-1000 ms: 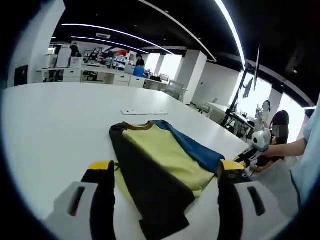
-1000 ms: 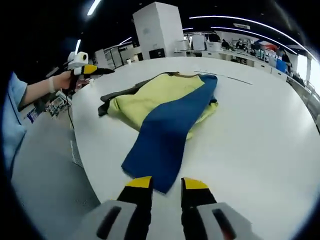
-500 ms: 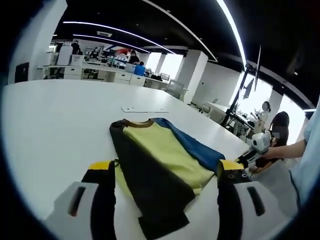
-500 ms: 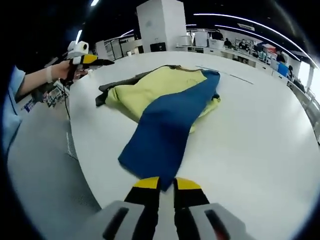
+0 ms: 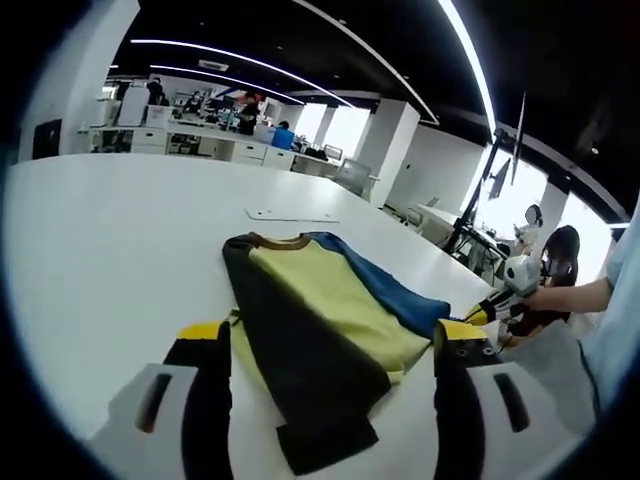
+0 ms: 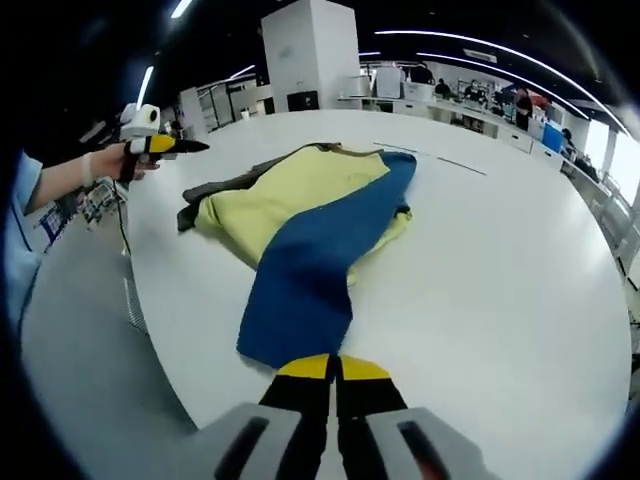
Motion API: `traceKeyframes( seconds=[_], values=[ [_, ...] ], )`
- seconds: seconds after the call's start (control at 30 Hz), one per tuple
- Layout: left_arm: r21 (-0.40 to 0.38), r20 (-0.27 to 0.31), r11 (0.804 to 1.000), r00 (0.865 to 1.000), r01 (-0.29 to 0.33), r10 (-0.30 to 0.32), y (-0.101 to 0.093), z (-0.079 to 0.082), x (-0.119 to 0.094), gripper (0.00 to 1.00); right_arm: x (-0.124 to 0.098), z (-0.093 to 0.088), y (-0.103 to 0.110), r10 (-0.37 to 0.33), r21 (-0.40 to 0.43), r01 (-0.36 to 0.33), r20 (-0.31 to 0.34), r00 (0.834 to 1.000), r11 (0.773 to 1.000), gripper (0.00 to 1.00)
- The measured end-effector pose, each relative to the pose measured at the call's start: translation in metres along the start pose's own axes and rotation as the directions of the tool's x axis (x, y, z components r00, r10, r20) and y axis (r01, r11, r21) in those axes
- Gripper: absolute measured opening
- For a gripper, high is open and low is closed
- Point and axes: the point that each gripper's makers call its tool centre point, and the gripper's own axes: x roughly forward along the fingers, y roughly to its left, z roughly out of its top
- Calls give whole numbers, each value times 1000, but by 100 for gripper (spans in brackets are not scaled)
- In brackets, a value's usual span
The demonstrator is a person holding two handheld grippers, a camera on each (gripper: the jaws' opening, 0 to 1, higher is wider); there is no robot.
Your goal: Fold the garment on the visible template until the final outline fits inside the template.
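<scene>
Right tongs [image 6: 334, 368] with jaws pressed together, tips at the near end of the blue sleeve [image 6: 305, 290]; cloth between the jaws not discernible. Beyond the tips, garment [image 6: 300, 215] spread flat on the white bench [image 6: 500, 270], blue sleeve folded over the yellow body, dark sleeve at the far left edge. Further left, left tongs [image 6: 165, 146] held in a hand [image 6: 100, 165] off the bench edge. Left tongs [image 5: 330, 345] with jaws wide apart, holding nothing, just above the bench [image 5: 110, 250]. Between and ahead of the jaws, garment [image 5: 320, 310] with dark sleeve [image 5: 300, 375] nearest. Beyond the collar, thin template outline [image 5: 292, 215] on the bench. Far right, right tongs [image 5: 487, 310] at the bench edge.
</scene>
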Motion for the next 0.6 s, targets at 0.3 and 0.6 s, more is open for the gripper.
traceKeyframes(
  seconds=[0.3, 0.6],
  values=[
    [-22, 14, 1000, 1000, 0, 0, -3, -3, -2, 80, -16, 15, -53, -67, -24, 67, -18, 998, 997, 0],
    [-48, 16, 999, 1000, -14, 15, 4, -7, -2, 79, -35, 21, -113, -153, -18, 152, -36, 988, 988, 0]
  ],
)
